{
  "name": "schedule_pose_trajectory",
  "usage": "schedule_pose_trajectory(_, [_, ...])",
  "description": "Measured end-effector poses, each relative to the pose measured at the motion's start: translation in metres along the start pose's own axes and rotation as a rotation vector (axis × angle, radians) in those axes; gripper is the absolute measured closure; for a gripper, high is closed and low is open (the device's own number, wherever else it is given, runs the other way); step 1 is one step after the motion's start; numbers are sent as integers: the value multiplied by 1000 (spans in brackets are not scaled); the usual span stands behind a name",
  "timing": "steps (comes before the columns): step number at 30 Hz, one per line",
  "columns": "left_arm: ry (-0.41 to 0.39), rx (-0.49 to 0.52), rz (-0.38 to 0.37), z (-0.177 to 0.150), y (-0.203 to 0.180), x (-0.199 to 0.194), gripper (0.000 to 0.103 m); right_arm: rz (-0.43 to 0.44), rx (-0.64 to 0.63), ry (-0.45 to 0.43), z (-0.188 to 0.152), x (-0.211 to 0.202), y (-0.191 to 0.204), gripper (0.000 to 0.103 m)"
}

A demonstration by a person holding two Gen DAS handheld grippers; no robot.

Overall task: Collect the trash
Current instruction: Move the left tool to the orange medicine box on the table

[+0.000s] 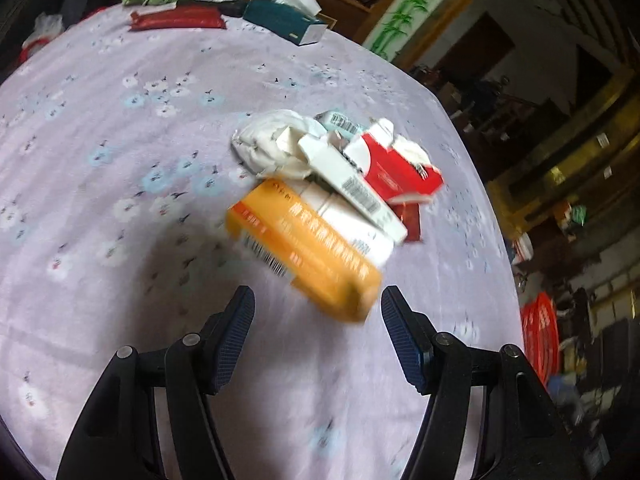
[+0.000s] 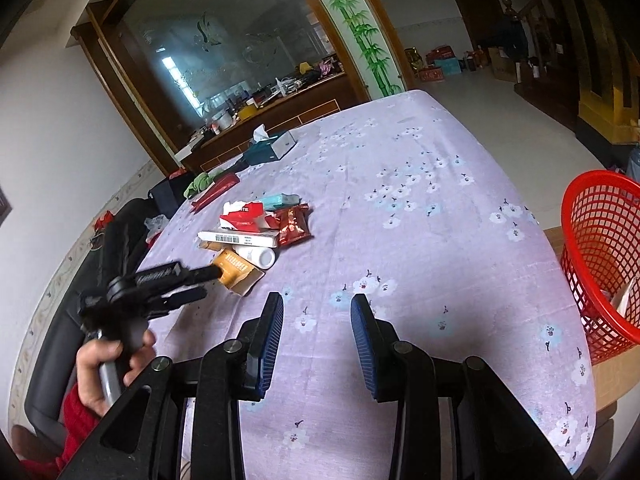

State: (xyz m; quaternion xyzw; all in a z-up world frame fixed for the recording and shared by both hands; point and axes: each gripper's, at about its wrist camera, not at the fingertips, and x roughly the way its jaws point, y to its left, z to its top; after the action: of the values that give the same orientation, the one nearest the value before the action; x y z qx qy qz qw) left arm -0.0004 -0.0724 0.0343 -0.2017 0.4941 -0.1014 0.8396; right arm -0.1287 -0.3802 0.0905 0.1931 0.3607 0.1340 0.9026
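Nearest, the left gripper (image 1: 318, 312) has its fingers apart, the near end of the orange carton (image 1: 308, 252) just ahead between them – light, stiff card, probably best pinched across its narrow sides. The right gripper (image 2: 317, 320) hovers over bare tablecloth (image 2: 420, 240), likewise spread and empty. Beyond the carton the trash heap lies toward the table's left edge – soft crumpled paper (image 1: 272, 144), a red pack (image 1: 396, 168) – and the red basket (image 2: 600, 248) waits off the right edge

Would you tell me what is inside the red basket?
Through the red basket mesh, the right wrist view shows a pale flat piece leaning inside near the bottom right. The rest of its contents is cut off by the frame edge.
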Motion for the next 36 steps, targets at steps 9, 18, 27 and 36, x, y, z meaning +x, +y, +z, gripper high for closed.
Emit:
schedule_pose_trajectory(9, [-2, 58, 169, 21, -21, 35, 39, 1, 24, 0, 1, 0, -15, 65])
schedule_pose_trajectory(18, [22, 155, 142, 12, 0, 18, 54, 4, 6, 12, 5, 1, -9, 65])
schedule_pose_trajectory(27, [15, 132, 58, 2, 29, -11, 55, 24, -118, 38, 30, 31, 39, 65])
schedule_pose_trajectory(36, [-23, 162, 12, -2, 28, -26, 44, -15, -386, 97, 69, 118, 100, 65])
